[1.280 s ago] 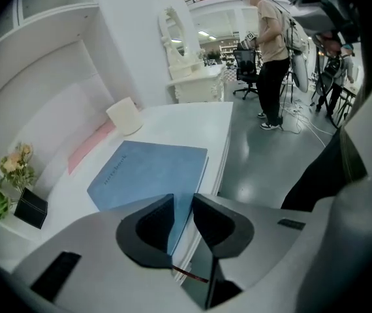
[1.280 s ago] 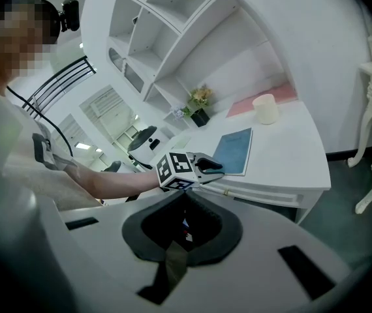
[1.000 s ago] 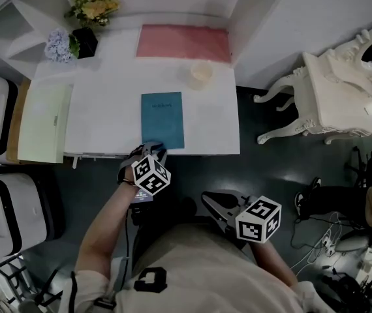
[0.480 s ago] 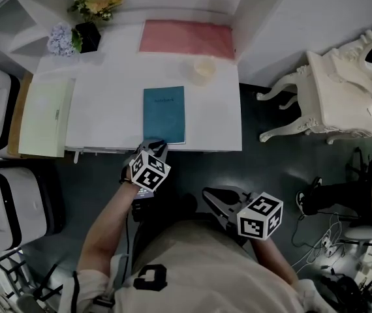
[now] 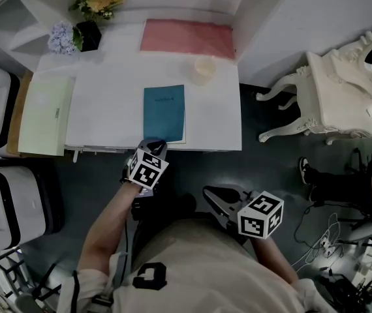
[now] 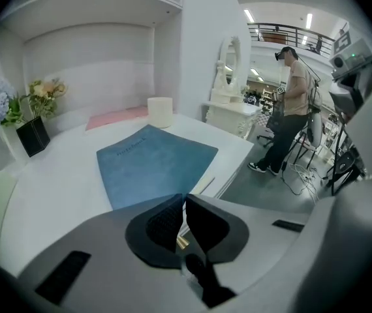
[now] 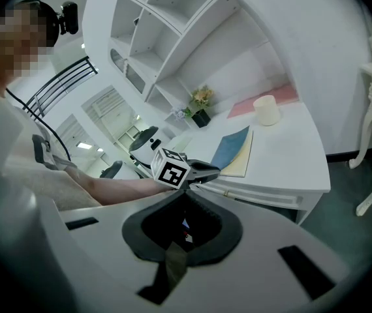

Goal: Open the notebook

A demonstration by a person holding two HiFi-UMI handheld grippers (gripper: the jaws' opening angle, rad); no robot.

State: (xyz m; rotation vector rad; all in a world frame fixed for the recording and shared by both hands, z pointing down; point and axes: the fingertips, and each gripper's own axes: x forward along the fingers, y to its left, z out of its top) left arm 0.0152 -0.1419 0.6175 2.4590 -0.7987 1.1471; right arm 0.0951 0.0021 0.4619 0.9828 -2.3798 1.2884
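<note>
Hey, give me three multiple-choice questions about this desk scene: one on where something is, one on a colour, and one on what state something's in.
1. Where is the cup relative to the notebook?
A. On top of it.
B. Beyond it, toward the back right of the desk.
C. On the floor.

2. What colour is the notebook's cover?
A. Red.
B. Yellow.
C. Blue.

3. What is the left gripper doing?
A. Closed on the notebook's near corner.
B. Wide open above the cup.
C. Hanging far from the desk.

Answers:
1 B: the cup stands apart from the notebook, near the pink mat.
2 C: the cover is blue in every view.
3 A: its jaws have just been closing and now pinch the cover's corner, with cream pages showing beneath.
</note>
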